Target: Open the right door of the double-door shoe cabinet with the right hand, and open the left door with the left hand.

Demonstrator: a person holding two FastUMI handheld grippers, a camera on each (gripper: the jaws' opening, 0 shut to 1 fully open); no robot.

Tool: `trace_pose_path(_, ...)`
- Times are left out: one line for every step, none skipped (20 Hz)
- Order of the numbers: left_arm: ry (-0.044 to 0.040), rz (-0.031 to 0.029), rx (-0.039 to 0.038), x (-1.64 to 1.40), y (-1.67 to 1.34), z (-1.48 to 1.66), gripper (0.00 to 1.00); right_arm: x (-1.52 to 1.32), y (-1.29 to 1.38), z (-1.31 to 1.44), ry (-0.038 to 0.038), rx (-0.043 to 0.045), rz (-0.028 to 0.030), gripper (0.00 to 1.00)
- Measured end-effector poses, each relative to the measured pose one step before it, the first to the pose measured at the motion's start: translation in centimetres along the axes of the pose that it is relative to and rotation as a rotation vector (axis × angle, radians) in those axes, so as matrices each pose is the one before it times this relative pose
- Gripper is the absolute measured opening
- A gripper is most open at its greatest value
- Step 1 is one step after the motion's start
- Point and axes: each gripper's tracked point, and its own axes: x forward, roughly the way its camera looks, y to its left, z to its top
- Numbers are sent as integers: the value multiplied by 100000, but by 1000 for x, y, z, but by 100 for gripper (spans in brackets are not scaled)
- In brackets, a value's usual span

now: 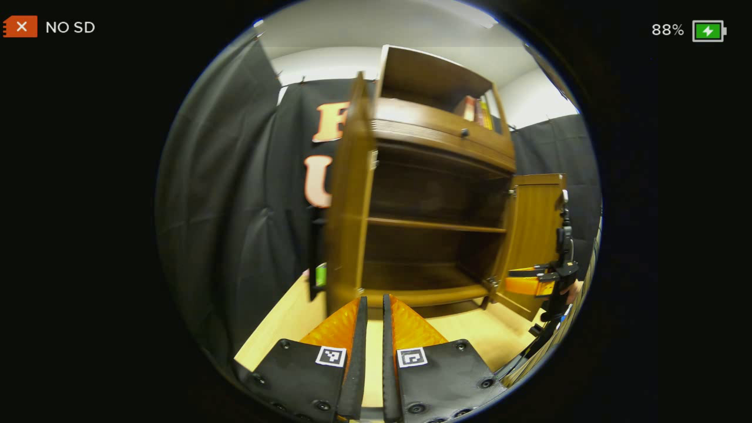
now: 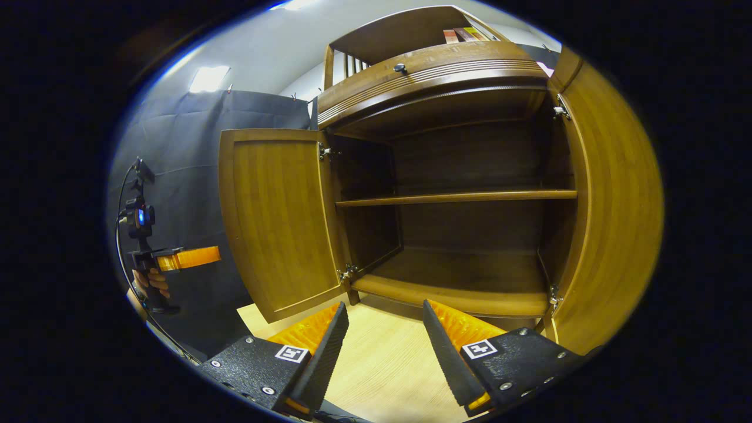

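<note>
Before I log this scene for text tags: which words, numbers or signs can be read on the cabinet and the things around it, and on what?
Books in the top compartment of the shoe cabinet: spine print too blurred to read.
Square markers on the left hand-held gripper: black-and-white patterns, no words.
The shoe cabinet itself: no text.

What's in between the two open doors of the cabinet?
In the right gripper view, between the left door and the right door lies the cabinet's open inside: one shelf across the middle and the bottom board, both bare.
</note>
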Motion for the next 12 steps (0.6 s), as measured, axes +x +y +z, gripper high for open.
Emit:
trace_pose_path(-763,-4423,595,792,-1946,620,16,-210,-77,44,-326,-857,-331,80)
trace_pose_path(-1457,-3139,1896,817,-1469,655,16,-390,-320,-97,-220,-989,-1087,80)
trace_pose_path(-1624,-2878,1807,1357,-1294,807,16,-463,-374,-43,-201,-729,-1419,80)
trace_pose_path(-1493,-3086,936,1832,-911,675,16,-620,-452,59,-407,-220,-2019,80)
trace_pose_path(-2312,-3293,-633,1869,-789,739,16,-550,-582,91,-551,36,-2302,80)
trace_pose_path(-1327,-2852,-1745,1466,-729,90,16,-697,-730,224,-967,-210,-2685,80)
trace_pose_path(-865,-2235,-3189,1498,-584,-32,16,-549,-836,248,-1175,-287,-2731,80)
trace_pose_path(260,-403,-2694,1164,-248,-519,16,-577,-848,268,-955,-46,-2560,80)
trace_pose_path(44,1817,-2628,1162,291,-415,16,-498,-735,157,-712,159,-2475,80)
trace_pose_path(-259,2789,-2028,1370,545,-312,16,-516,-855,180,-605,109,-2576,80)
trace_pose_path(-148,3392,-1027,1291,574,-540,16,-487,-734,159,-558,187,-2525,80)
trace_pose_path(216,5359,1829,1234,479,-603,16,-618,-736,129,-398,339,-2153,80)
